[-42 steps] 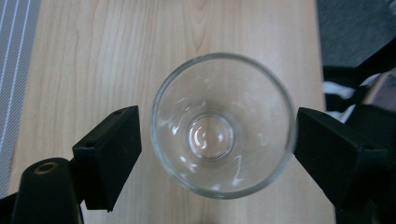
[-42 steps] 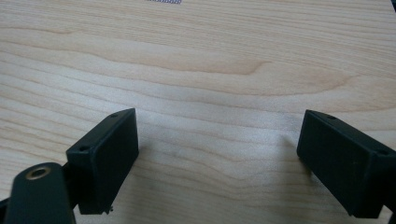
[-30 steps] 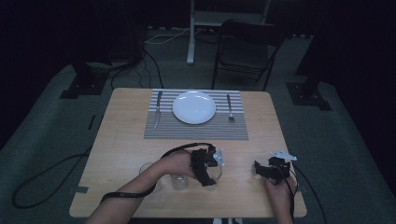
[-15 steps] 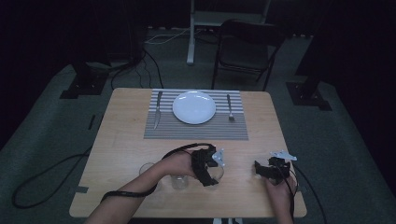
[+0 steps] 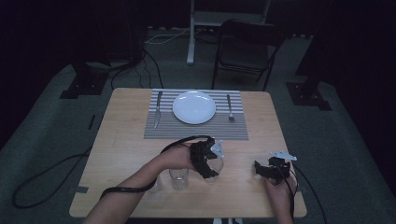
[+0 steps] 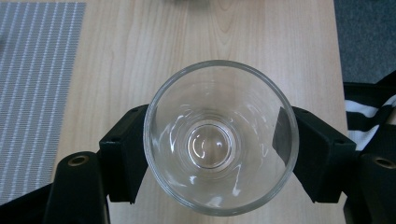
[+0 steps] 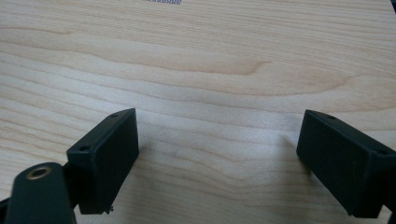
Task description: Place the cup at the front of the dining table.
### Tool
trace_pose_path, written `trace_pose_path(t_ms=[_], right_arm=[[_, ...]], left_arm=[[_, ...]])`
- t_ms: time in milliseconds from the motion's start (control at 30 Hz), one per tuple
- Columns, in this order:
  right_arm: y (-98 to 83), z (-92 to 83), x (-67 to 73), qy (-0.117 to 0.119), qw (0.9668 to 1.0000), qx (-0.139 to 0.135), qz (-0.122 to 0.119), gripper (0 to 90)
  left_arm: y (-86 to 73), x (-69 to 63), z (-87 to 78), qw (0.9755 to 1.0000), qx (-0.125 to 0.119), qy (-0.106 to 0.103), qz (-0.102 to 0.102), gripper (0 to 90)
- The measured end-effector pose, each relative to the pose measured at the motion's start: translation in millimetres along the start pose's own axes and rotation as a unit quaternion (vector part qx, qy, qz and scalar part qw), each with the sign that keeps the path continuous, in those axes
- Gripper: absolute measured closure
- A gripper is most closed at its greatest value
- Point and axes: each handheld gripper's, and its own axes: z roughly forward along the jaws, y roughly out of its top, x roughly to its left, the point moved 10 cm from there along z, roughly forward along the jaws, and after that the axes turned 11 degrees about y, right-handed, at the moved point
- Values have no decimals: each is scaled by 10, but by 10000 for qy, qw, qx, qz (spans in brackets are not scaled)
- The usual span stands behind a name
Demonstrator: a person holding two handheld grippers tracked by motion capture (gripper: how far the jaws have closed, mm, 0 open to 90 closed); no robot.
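Glass tumbler is clasped between the left gripper's jaws; placement is judged pending; right gripper is held agape, empty.

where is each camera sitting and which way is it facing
High view: above the person's side, looking forward and down at the light wooden table; forearms and both tongs show.
Left gripper view: rides the left tongs, looking straight down into the clear drinking glass between its jaws.
Right gripper view: rides the right tongs, jaws apart over bare wood.
All share the table.
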Motion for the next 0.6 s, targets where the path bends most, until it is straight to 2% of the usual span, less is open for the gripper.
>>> trace_pose_path(t_ms=[267,333,400,533,600], right_arm=[[-1,-1,0,-1,10000,8,3,126],[2,0,-2,-5,10000,-3,-8,126],[1,0,-1,-4,10000,-1,-2,126],[0,-1,-2,-4,10000,4,-7,126],[0,-1,-2,-4,10000,3,-6,126]], left_arm=[[-31,146,-13,9996,-26,90,-264,291],[-70,200,8,9994,62,121,-318,290],[-107,255,19,9991,97,239,-337,290],[-188,342,10,9984,200,204,-485,290],[-225,387,1,9980,259,261,-521,290]])
